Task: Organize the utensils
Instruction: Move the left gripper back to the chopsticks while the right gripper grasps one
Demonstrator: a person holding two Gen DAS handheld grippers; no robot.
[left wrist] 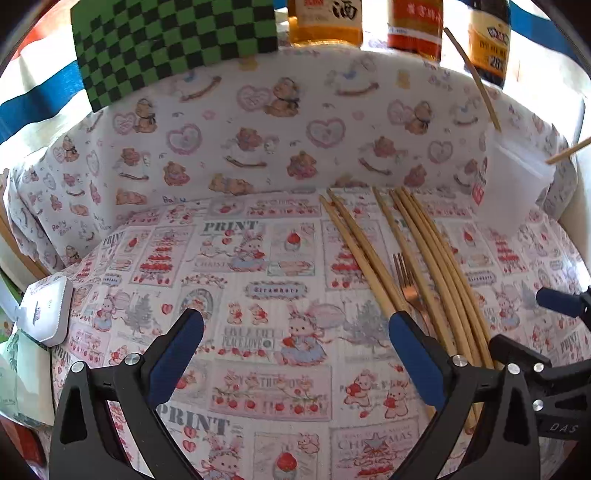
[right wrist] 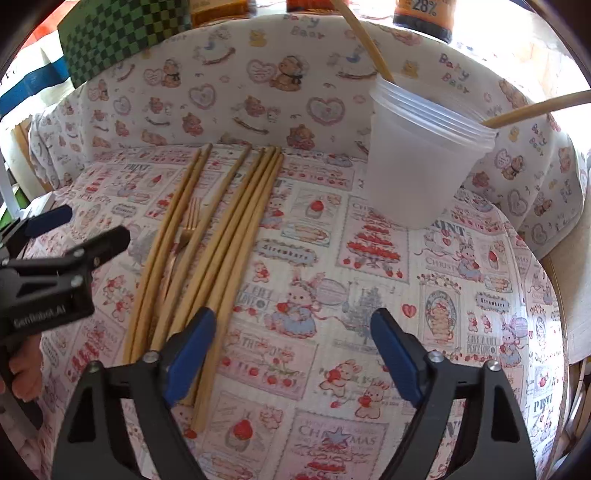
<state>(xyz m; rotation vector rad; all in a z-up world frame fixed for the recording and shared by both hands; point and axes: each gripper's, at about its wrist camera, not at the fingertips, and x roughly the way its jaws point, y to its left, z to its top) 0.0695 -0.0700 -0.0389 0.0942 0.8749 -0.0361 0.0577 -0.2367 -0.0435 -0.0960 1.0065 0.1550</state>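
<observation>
Several bamboo chopsticks [left wrist: 424,266] [right wrist: 221,229] lie side by side on the printed tablecloth, with a copper fork [left wrist: 408,288] [right wrist: 188,229] among them. A clear plastic cup [right wrist: 421,158] [left wrist: 517,184] stands at the back right with two chopsticks [right wrist: 365,40] leaning in it. My left gripper [left wrist: 295,332] [right wrist: 81,227] is open and holds nothing; its right finger hovers over the near ends of the chopsticks. My right gripper [right wrist: 293,332] [left wrist: 528,325] is open too, its left finger above the chopstick ends, nothing between the pads.
A green checkered box [left wrist: 173,48] and several bottles [left wrist: 325,22] stand behind the raised cloth at the back. A small white device [left wrist: 46,310] lies at the left table edge. A hand [right wrist: 22,369] grips the left tool's handle.
</observation>
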